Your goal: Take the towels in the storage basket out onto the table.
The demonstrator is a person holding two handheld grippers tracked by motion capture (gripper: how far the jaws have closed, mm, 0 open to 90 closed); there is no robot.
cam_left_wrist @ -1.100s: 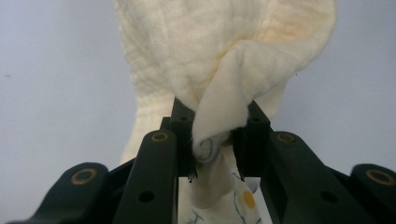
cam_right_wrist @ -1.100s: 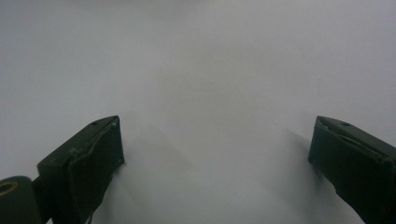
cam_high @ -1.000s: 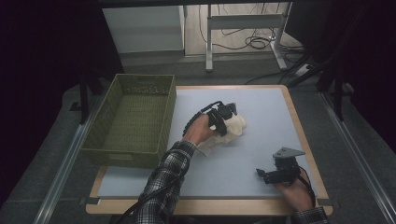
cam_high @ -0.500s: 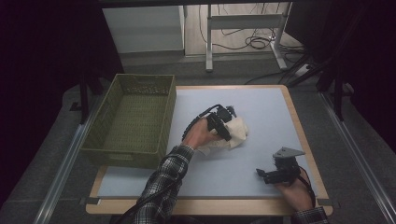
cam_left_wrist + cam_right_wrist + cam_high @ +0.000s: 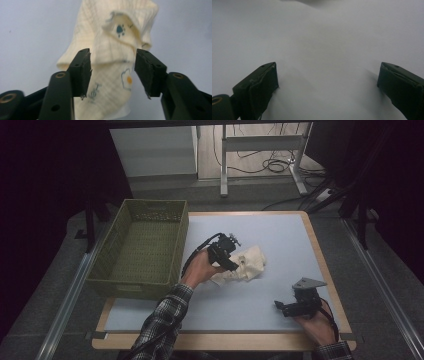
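Nearest me, the right gripper (image 5: pixel 280 306) rested low on the table (image 5: pixel 280 235), its jaws wide apart with nothing between them. Farther in, the left gripper (image 5: pixel 113 70) hovered over the crumpled cream cloth (image 5: pixel 110 57) at mid-table; its jaws, just closing, straddled a fold without pressing it. Beyond stood the green basket (image 5: pixel 142 247).
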